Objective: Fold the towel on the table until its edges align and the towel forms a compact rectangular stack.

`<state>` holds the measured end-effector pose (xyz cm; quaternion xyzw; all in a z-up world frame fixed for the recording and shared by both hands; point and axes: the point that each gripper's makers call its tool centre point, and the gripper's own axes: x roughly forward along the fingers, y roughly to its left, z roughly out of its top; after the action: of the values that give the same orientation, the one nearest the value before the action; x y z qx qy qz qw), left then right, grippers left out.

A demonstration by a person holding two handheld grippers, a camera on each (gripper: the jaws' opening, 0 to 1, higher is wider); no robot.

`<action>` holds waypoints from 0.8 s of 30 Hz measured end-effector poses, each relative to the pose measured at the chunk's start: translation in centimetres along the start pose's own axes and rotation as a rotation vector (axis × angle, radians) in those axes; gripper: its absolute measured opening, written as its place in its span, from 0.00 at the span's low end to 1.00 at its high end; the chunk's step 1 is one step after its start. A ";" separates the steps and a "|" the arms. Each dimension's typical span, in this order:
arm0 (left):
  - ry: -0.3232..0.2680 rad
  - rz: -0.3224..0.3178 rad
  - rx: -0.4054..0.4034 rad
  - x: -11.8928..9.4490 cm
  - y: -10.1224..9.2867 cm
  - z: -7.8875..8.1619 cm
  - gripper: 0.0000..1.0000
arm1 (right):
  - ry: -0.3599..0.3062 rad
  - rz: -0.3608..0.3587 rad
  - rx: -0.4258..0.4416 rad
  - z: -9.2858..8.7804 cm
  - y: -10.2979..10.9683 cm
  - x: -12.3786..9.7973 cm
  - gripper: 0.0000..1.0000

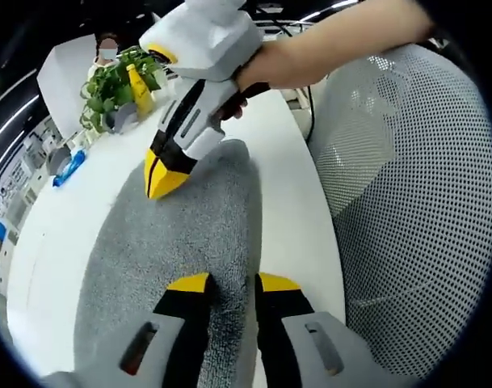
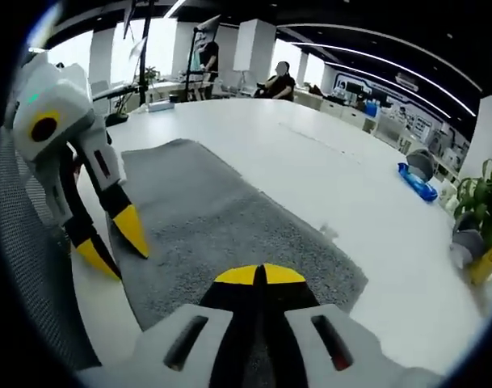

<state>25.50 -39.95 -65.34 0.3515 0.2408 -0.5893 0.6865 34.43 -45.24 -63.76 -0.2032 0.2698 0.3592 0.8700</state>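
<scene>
Straddling the near edge of the grey terry towel (image 1: 181,234), the left gripper (image 1: 233,283) is seen with its yellow-tipped jaws parted. The right gripper (image 2: 259,275) is clenched, tips pressed together over the towel's opposite end (whether cloth is pinched cannot be told). The towel is spread flat on the white table (image 2: 342,186), beside a mesh office chair (image 1: 415,186).
</scene>
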 end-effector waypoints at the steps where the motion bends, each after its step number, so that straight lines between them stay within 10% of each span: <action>1: 0.002 0.000 -0.006 0.0 0.1 0.0 0.22 | 0.010 0.008 -0.009 -0.2 0.2 0.1 0.00; 15: -0.015 0.013 -0.059 0.1 0.8 -0.1 0.16 | 0.001 0.037 0.107 -1.3 0.6 0.6 0.00; 24: -0.002 -0.002 -0.328 -0.2 1.3 -0.4 0.11 | 0.013 0.035 0.083 -1.4 0.8 0.5 0.00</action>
<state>26.80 -39.45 -65.16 0.2338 0.3336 -0.5431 0.7342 33.66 -45.21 -65.26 -0.1646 0.2937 0.3617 0.8694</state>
